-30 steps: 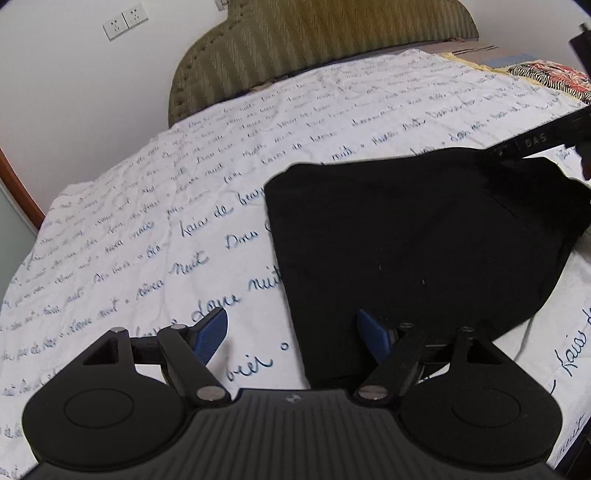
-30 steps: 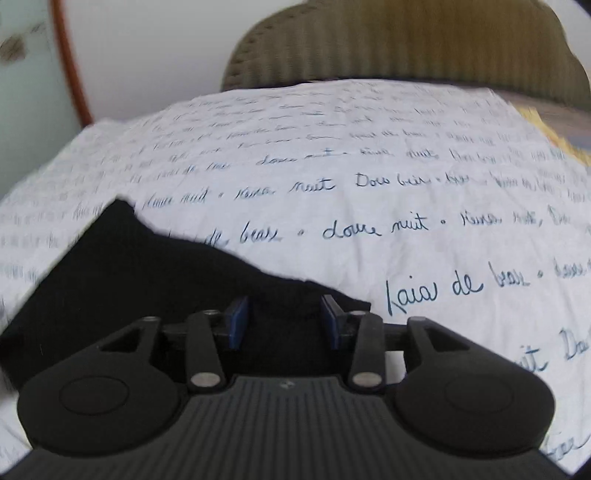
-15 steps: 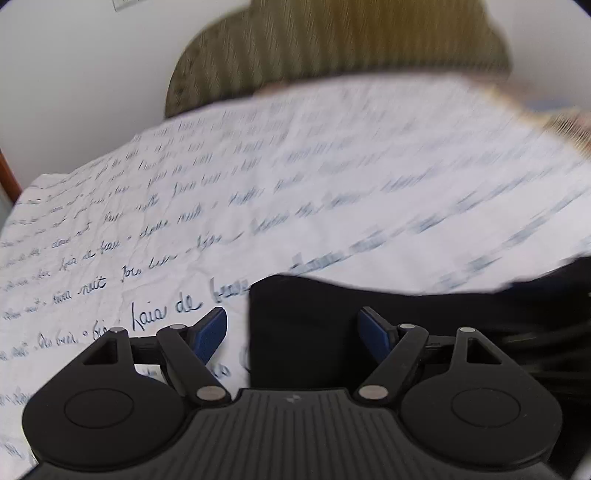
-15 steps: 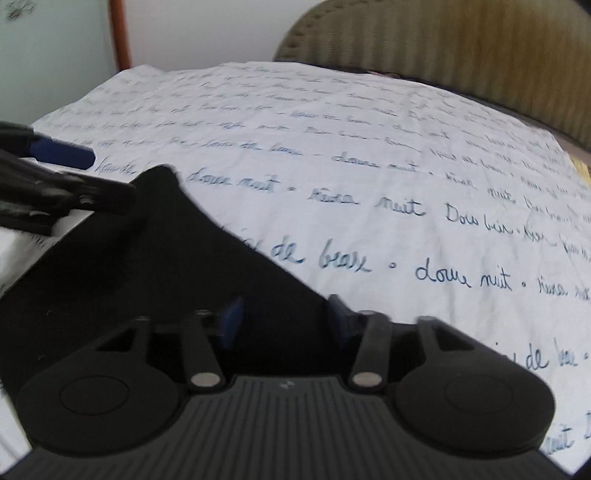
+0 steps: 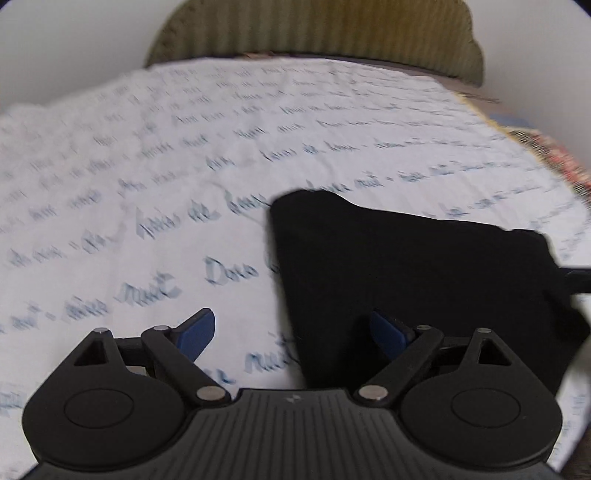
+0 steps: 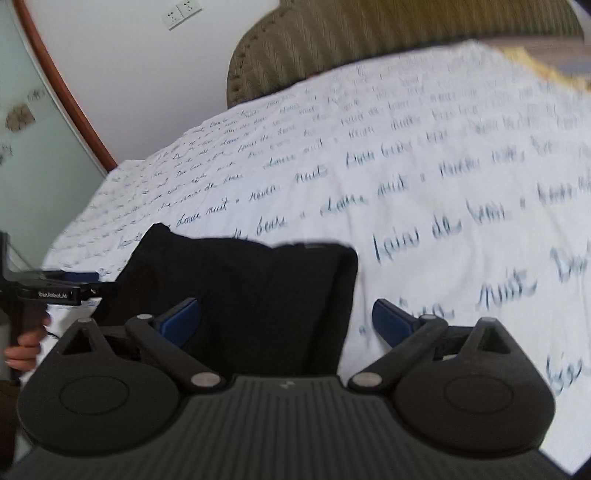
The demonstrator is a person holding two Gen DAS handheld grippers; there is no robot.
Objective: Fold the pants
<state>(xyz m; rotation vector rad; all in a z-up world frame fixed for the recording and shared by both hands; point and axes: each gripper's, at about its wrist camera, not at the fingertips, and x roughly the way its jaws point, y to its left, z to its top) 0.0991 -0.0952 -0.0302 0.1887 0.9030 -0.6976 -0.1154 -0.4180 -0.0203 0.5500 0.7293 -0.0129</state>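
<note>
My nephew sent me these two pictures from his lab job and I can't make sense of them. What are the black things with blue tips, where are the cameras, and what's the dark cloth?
No robot here: a person holds a two-finger gripper in each hand, and each carries a wide-angle camera looking forward along its fingers. One picture is from the left gripper, the other from the right gripper. The blue tips are the finger pads. Both grippers are open and hold nothing. The dark cloth is a pair of black pants, already folded, lying on a bedspread printed with handwriting. An olive headboard stands behind.
</note>
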